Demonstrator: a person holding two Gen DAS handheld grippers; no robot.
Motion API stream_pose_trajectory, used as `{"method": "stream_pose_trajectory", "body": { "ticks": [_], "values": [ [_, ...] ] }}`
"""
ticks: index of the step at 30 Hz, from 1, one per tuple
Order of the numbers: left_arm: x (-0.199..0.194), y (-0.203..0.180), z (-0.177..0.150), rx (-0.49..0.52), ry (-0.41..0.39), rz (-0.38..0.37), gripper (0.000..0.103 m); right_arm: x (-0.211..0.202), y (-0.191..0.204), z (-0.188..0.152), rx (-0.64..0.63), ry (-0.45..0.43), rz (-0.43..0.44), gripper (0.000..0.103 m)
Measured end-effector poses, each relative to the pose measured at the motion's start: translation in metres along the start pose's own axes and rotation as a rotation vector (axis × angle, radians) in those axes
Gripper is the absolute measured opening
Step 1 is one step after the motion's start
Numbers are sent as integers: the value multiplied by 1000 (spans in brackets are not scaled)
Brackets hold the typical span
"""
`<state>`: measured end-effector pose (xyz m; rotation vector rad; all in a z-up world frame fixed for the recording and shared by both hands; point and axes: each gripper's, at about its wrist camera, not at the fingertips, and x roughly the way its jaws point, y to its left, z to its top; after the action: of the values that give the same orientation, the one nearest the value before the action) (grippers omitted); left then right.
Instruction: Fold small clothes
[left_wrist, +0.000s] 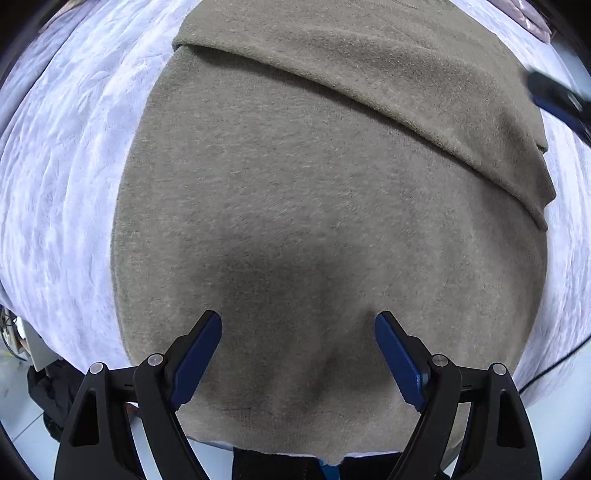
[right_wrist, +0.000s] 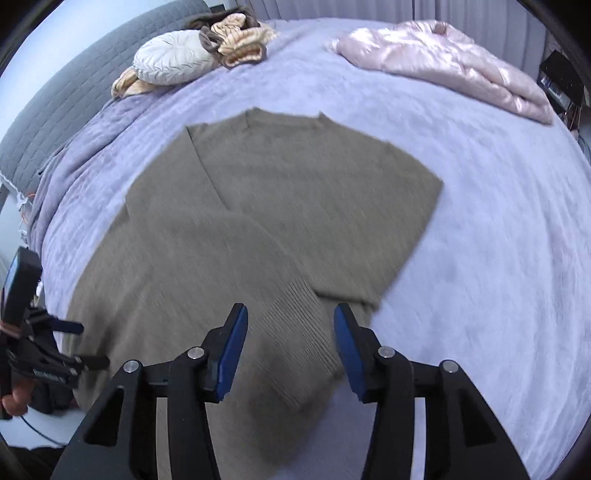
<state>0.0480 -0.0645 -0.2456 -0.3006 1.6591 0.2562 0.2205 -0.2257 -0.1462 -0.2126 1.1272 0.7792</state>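
An olive-grey knit sweater (right_wrist: 280, 206) lies flat on a lavender bedspread (right_wrist: 480, 229). One sleeve is folded diagonally across its body, with the ribbed cuff (right_wrist: 303, 325) near my right gripper. My right gripper (right_wrist: 290, 314) is open and empty, just above the cuff. My left gripper (left_wrist: 297, 319) is open and empty, hovering close over the sweater's body (left_wrist: 295, 203) near its hem. The left gripper also shows at the left edge of the right wrist view (right_wrist: 40, 354).
A pink satin quilt (right_wrist: 443, 62) lies at the bed's far right. A white round cushion (right_wrist: 173, 59) and beige cloth (right_wrist: 240, 40) sit by the grey headboard (right_wrist: 74, 92). The bed's near edge and floor show at the lower left (left_wrist: 22, 424).
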Motion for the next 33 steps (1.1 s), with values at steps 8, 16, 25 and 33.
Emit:
{"method": "stream_pose_trajectory", "body": {
  "ticks": [8,16,25,33],
  "values": [
    [9,46,-31,44,17,27,86,106,55,47,123,130,93,61],
    [15,81,-15,44,-43,-89,86,72,84,21,121,88,-17,68],
    [49,52,-56,437,-114,132,103,70,152,-98,40,265,-182,72],
    [28,97,-63,333,-73,38,103,28,170,-190,92,299,-272,80]
  ]
}}
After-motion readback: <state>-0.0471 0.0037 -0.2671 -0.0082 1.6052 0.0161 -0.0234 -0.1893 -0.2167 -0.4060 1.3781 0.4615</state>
